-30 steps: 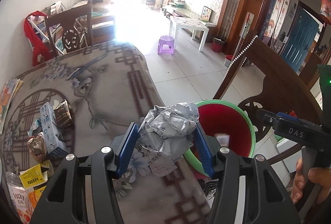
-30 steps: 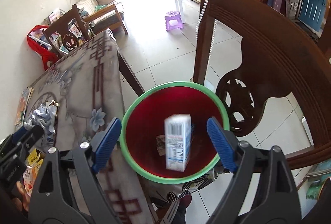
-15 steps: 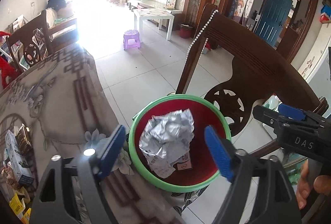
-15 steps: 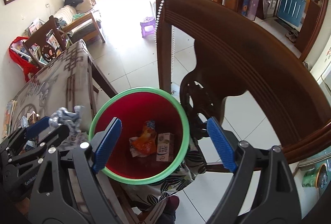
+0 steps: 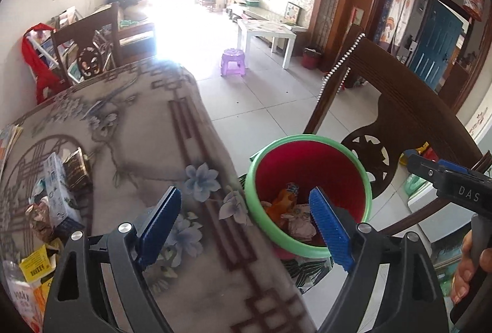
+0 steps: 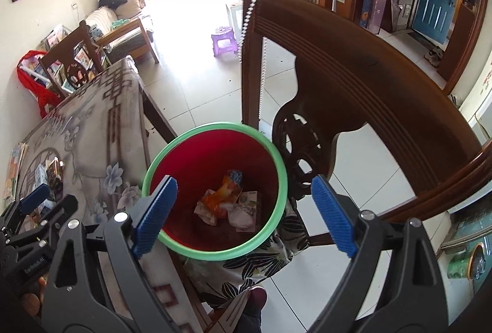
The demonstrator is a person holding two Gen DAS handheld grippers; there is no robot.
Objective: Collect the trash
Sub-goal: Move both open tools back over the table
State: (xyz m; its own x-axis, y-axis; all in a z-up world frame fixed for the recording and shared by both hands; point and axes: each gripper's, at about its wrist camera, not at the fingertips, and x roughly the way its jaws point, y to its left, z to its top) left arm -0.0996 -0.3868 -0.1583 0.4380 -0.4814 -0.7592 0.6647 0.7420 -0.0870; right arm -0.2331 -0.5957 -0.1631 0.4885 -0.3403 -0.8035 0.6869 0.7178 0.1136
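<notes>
A red bin with a green rim [image 5: 307, 148] [image 6: 215, 130] stands on a chair seat beside the table. Inside lie an orange wrapper [image 6: 223, 194], a small carton [image 6: 250, 203] and a crumpled silver wrapper [image 6: 236, 217]. My left gripper [image 5: 246, 225] is open and empty over the table's right edge by the bin. My right gripper [image 6: 243, 213] is open and empty above the bin. More trash lies on the table at the left: a blue-white carton [image 5: 57, 188], a dark packet [image 5: 75, 168], a yellow packet [image 5: 37, 263].
A patterned cloth covers the table [image 5: 138, 133]. A dark wooden chair back [image 6: 353, 71] rises right behind the bin. A second chair [image 5: 89, 53] stands at the table's far end. A purple stool [image 5: 232, 62] and white low table [image 5: 270, 31] stand on the tiled floor.
My left gripper carried the crumpled silver wrapper over the bin, opened and dropped it in, then swung back left toward the table. The carton dropped from my right gripper settled in the bin.
</notes>
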